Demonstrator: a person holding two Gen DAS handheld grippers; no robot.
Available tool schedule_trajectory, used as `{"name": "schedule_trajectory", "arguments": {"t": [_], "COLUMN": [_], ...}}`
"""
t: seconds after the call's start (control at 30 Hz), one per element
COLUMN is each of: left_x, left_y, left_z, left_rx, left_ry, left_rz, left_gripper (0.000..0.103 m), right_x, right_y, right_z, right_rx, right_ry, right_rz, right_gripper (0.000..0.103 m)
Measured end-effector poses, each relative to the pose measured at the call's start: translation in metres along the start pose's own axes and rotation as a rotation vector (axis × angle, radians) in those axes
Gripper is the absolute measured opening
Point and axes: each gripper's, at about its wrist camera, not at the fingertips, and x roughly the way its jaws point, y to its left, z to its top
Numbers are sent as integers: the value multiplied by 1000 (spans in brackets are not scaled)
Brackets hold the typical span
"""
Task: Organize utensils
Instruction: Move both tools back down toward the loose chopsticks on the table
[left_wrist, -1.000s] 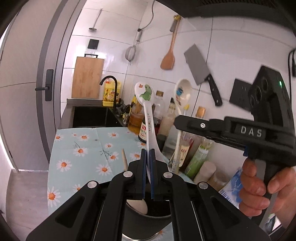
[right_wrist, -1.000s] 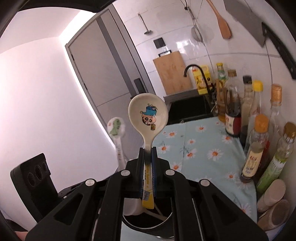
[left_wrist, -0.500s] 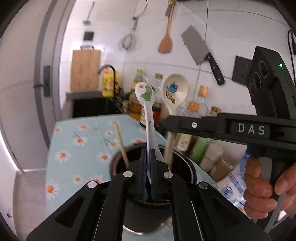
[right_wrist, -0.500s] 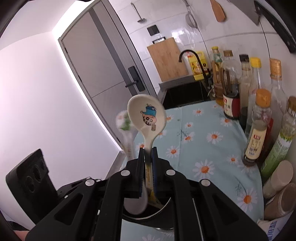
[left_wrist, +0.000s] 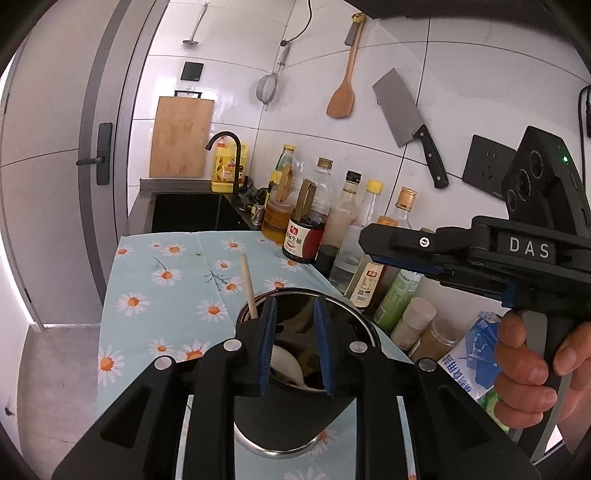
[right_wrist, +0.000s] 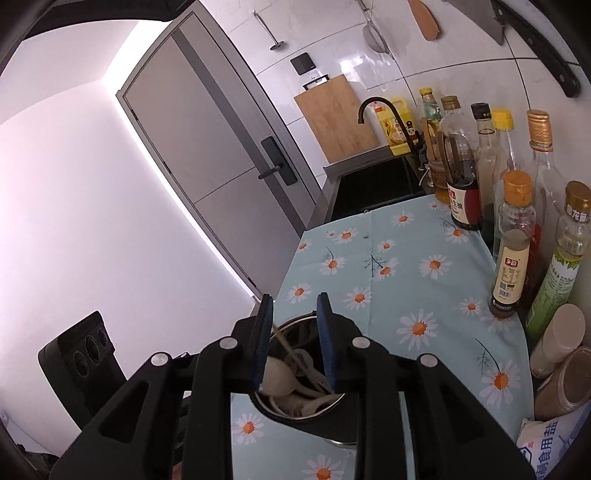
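Observation:
A round metal utensil pot (left_wrist: 356, 316) stands on the daisy tablecloth (left_wrist: 166, 295). A thin wooden stick (left_wrist: 248, 286) leans out of it. A white ceramic spoon (left_wrist: 286, 363) lies inside the pot. My left gripper (left_wrist: 293, 301) hovers over the pot, its jaws opening with nothing between them. My right gripper (right_wrist: 294, 301) is over the same pot (right_wrist: 295, 320), jaws opening too and holding nothing. Pale spoons (right_wrist: 280, 380) rest in the pot below it. From the left wrist view, the right gripper (left_wrist: 369, 243) reaches in from the right, held by a hand (left_wrist: 524, 369).
Several sauce and oil bottles (right_wrist: 513, 251) line the tiled wall on the right, with small jars (left_wrist: 413, 323) and a blue carton (left_wrist: 476, 350) nearer. A black sink (left_wrist: 192, 212) with a tap lies beyond the cloth. A cleaver (left_wrist: 406, 118) and wooden spatula hang on the wall.
Both grippers have opened and let go of their cartoon spoons, which have dropped into the pot. One second ago each spoon stood upright, clamped in shut jaws.

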Motion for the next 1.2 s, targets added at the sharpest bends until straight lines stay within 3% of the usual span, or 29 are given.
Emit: {"name": "schedule_trajectory", "arguments": {"t": [0.4,0.7,0.73,0.8,0.9,1.03,1.2], "left_x": [-49,-86,-88,-91,-95,-96,-107], "left_y": [-19,-27,-26,-22,-12,1,8], "left_z": [9,1,-1,-6,-17,-33,-60], "left_rx": [34,-8,-20,-55,-113,-177,-220], "left_ry": [-7,37,51,102,161,230,263], "left_rz": [15,14,12,-4,12,7,8], "left_gripper": [23,23,23,23,23,23,23], "right_x": [-37,-72,-74,-77,-79,-73,-57], "right_y": [31,47,48,49,55,56,55], "right_z": [-3,-11,-13,-18,-28,-47,-72], "right_rx": [-23,-47,-49,-47,-95,-92,-105], "right_ry": [44,98,114,161,225,341,463], "right_rz": [34,-11,-19,-35,-114,-144,-188], "right_gripper": [30,32,39,44,44,44,44]}}
